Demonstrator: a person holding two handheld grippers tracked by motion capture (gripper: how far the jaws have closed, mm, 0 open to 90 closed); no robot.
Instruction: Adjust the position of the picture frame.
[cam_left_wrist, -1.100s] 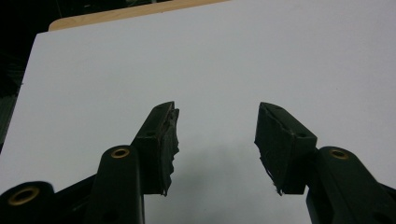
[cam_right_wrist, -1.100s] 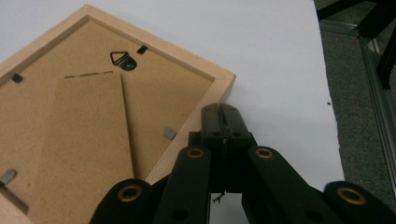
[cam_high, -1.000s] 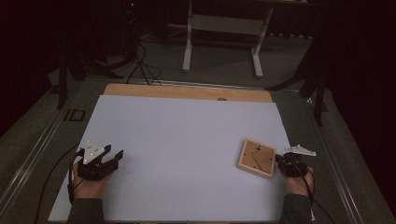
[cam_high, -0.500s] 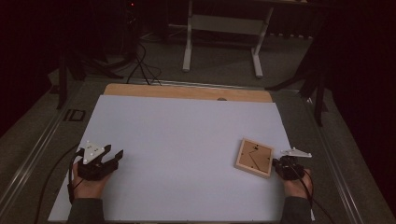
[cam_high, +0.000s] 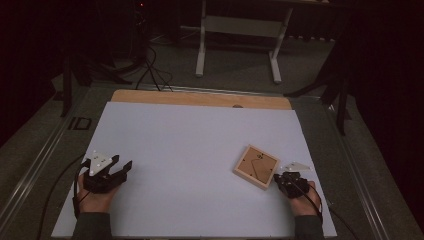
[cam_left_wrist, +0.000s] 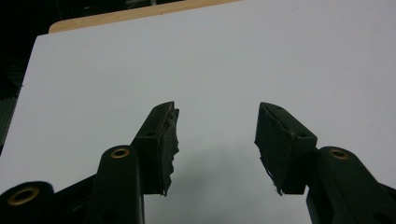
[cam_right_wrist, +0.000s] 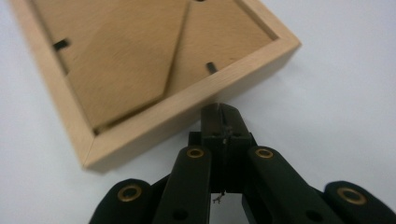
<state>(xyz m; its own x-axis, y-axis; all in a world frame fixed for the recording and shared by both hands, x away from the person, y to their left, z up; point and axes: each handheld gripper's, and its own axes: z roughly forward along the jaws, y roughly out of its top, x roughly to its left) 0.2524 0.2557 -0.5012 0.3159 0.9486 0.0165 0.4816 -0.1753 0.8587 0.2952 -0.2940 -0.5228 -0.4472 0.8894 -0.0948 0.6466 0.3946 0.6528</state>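
A shallow wooden frame (cam_high: 256, 166) is seen lying flat, back side up, on the white sheet that covers the table (cam_high: 200, 150), in the near right part of it and turned at an angle to the table's edges. Compared with the picture a second ago, the frame has been shifted a little to the left and slightly away from the right edge of the sheet, and its near right corner now sits farther from that edge.

The right tongs (cam_high: 278, 178) have been brought leftwards with the frame over the same second; the hand (cam_high: 302, 196) behind them is found nearer the middle of the table than before. Their jaws are pressed fully together with nothing gripped between them. In the right gripper view the closed tips of the right tongs (cam_right_wrist: 221, 114) are seen set against the outer side of the frame's light wooden rim (cam_right_wrist: 187, 109), touching it or just short of touching; the rim is not clasped.

The left tongs (cam_high: 120, 167) are held at the near left of the table, well apart from the frame, and no change of place is seen there against the earlier pictures. Their jaws are spread wide, and in the left gripper view only bare white sheet (cam_left_wrist: 224, 70) is seen between them.
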